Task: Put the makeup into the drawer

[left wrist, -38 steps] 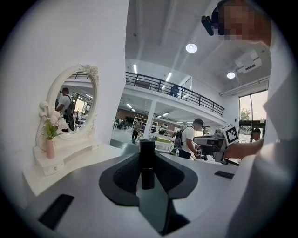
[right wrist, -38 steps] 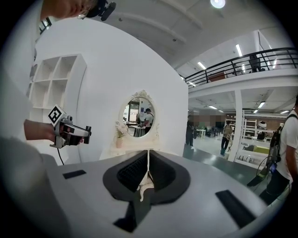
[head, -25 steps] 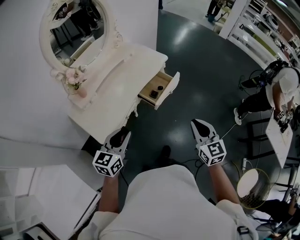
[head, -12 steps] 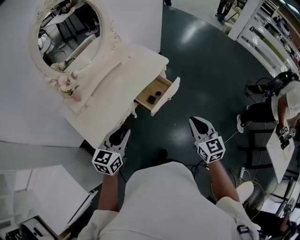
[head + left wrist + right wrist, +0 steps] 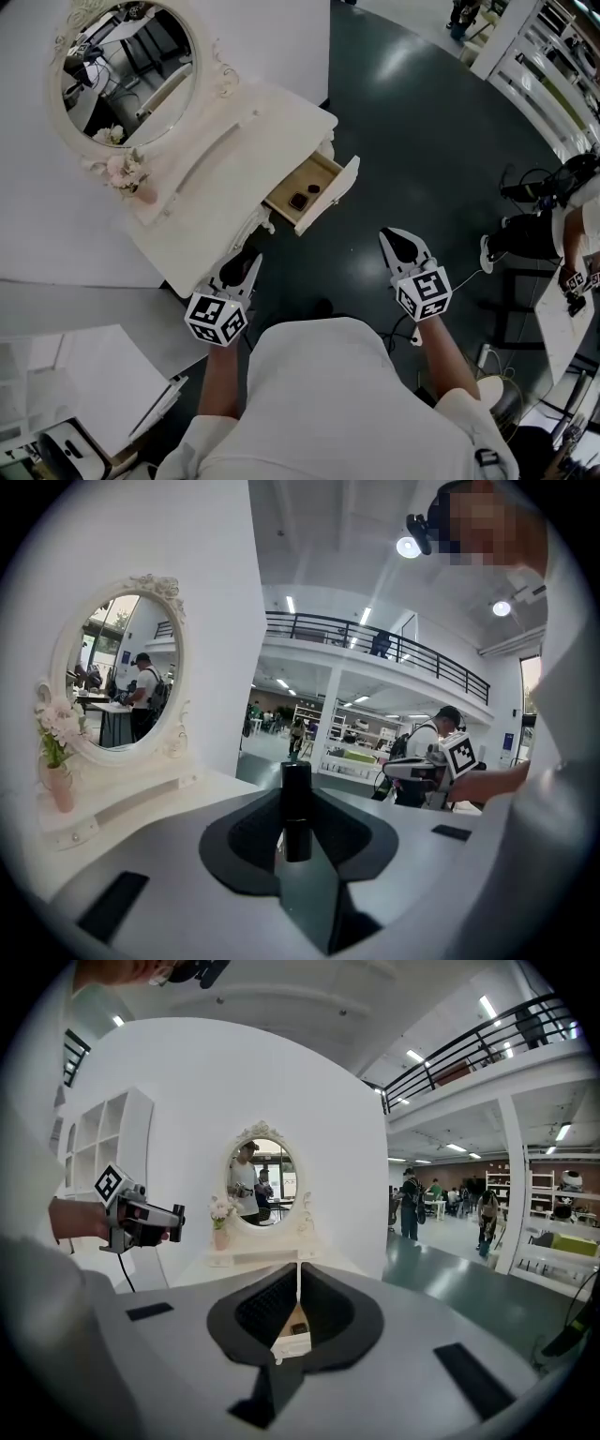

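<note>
A white vanity table (image 5: 230,159) has its drawer (image 5: 339,180) pulled open, with two small dark makeup items (image 5: 298,200) lying inside. My left gripper (image 5: 246,261) hangs by the table's near corner, short of the drawer. It is shut on an upright black makeup tube (image 5: 296,803). My right gripper (image 5: 394,236) is over the dark floor to the right, below the drawer in the head view. Its jaws are shut with nothing between them, and the drawer (image 5: 292,1321) shows just beyond the tips.
An oval mirror (image 5: 122,70) and a small vase of flowers (image 5: 127,173) stand at the back of the vanity. A person (image 5: 553,202) is at a table on the right. White shelving (image 5: 539,66) runs along the top right, and white furniture (image 5: 84,394) stands at the lower left.
Both grippers have travelled forward with the person, so the vanity and its open drawer lie a little nearer. The left gripper keeps hold of the black tube.
</note>
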Available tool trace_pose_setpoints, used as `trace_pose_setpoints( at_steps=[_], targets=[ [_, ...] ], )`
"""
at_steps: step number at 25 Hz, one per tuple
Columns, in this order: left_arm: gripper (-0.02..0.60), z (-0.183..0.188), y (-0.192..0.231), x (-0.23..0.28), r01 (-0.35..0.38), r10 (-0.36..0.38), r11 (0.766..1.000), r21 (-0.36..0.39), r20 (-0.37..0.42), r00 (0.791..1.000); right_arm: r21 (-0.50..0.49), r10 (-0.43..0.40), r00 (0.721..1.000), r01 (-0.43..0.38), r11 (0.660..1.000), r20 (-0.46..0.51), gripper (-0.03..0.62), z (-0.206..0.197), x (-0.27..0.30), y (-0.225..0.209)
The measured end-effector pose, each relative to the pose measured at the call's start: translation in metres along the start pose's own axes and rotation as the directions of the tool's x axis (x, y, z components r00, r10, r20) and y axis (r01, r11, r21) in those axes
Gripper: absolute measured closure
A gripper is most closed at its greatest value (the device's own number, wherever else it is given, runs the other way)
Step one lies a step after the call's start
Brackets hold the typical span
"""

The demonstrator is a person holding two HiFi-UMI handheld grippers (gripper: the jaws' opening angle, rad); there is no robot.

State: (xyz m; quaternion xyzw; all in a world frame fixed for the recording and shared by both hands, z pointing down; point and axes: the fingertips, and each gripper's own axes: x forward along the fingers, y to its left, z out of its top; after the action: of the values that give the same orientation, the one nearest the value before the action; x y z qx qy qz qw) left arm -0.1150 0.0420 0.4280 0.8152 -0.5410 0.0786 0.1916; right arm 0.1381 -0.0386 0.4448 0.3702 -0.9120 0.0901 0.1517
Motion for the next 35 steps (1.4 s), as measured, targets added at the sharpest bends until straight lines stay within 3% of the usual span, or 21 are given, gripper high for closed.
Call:
trace_pose_setpoints(
  at_steps=[11, 21, 35],
  targets=[
    [0.48, 0.0, 0.006, 0.03, 0.014, -0.014, 1.0, 0.002, -0.042, 0.999, 0.028, 0.013, 1.0, -0.013, 1.0, -0.025, 0.562, -0.007, 0.02, -0.012],
    [0.48, 0.012, 0.052, 0.084, 0.076, -0.074, 0.997, 0.023, -0.087, 0.993, 0.038, -0.033, 0.998, 0.035, 0.999, -0.056, 0.56, 0.004, 0.067, -0.031],
    [0.48, 0.007, 0.111, 0.166, 0.267, -0.248, 0.961, 0.068, -0.209, 0.946, 0.077, -0.117, 0.982, 0.129, 0.989, -0.147, 0.56, 0.002, 0.137, -0.032]
  ],
)
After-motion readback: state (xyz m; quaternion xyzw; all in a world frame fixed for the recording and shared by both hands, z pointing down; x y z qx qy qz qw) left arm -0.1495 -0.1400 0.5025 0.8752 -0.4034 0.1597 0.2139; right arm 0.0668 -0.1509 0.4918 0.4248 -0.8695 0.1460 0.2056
